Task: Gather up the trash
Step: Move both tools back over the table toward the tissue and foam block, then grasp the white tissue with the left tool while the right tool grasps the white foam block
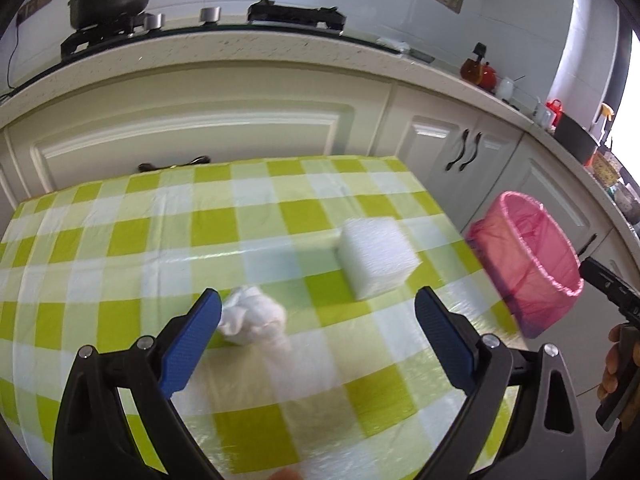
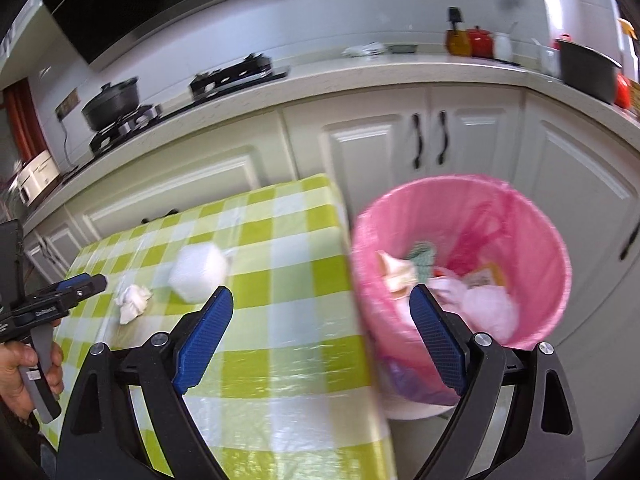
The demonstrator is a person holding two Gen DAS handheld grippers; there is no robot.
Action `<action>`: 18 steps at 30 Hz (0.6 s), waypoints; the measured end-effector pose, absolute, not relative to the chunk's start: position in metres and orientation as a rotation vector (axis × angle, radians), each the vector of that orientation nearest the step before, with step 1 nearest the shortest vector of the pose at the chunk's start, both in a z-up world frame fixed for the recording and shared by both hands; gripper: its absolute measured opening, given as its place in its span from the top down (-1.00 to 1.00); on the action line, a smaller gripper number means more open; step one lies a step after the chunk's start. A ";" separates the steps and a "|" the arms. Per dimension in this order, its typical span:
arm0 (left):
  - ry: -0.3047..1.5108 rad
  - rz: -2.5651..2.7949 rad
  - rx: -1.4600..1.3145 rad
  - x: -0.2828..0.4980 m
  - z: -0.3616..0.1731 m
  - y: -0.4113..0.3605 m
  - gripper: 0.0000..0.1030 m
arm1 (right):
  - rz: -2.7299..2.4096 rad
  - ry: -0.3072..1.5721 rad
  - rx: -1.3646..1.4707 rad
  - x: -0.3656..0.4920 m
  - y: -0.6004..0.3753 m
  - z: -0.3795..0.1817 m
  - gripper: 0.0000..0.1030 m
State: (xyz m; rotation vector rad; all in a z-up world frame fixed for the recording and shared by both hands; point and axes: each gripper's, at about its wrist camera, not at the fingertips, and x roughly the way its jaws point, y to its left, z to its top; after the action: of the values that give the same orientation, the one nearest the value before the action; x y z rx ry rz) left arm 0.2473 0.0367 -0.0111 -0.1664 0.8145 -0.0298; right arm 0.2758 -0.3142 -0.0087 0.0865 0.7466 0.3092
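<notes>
The table (image 1: pixel 120 240), under a green-and-white checked cloth, stands in front of the kitchen cabinets, and two pieces of trash are left on it. Off its right edge, on the floor, stands the bin (image 2: pixel 556 264), lined with a pink bag. It already holds crumpled paper, a pale plastic bag and some coloured scraps, with room left near the top.

The larger piece on the table is a white foam block (image 1: pixel 376 260), lying towards the right side of the table, not far from the edge by the bin. The smaller is a crumpled tissue (image 1: pixel 252 316), to the left of the block and nearer the person.

The left gripper (image 1: pixel 318 340) has its jaws wide apart and nothing between them. The tissue lies just beside its left finger, a little ahead, so this hand is much the nearer to it; a small shift to the left would likely bring the tissue between the fingers. The tissue is a loose ball with no clear long axis.

The right gripper (image 2: pixel 322 336) is also spread wide and empty, hanging over the table's right edge and the near rim of the bin.
</notes>
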 end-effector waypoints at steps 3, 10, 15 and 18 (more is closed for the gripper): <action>0.843 -0.010 -0.176 0.247 -0.026 0.051 -0.69 | 0.338 0.761 0.070 0.278 -0.292 -0.014 -0.65; 0.894 0.013 -0.180 0.256 -0.053 0.066 -0.54 | 0.384 0.798 0.046 0.288 -0.251 -0.030 -0.65; 0.921 0.020 -0.178 0.268 -0.064 0.069 -0.44 | 0.408 0.827 0.036 0.297 -0.226 -0.040 -0.65; 0.944 0.028 -0.172 0.277 -0.071 0.070 -0.38 | 0.424 0.837 0.026 0.303 -0.212 -0.043 -0.65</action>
State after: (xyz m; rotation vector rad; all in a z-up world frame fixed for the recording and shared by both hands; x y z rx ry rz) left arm 0.2766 0.0698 -0.0711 -0.1716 0.9439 0.0282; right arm 0.3026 -0.2123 -0.0432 0.0261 0.8370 0.4240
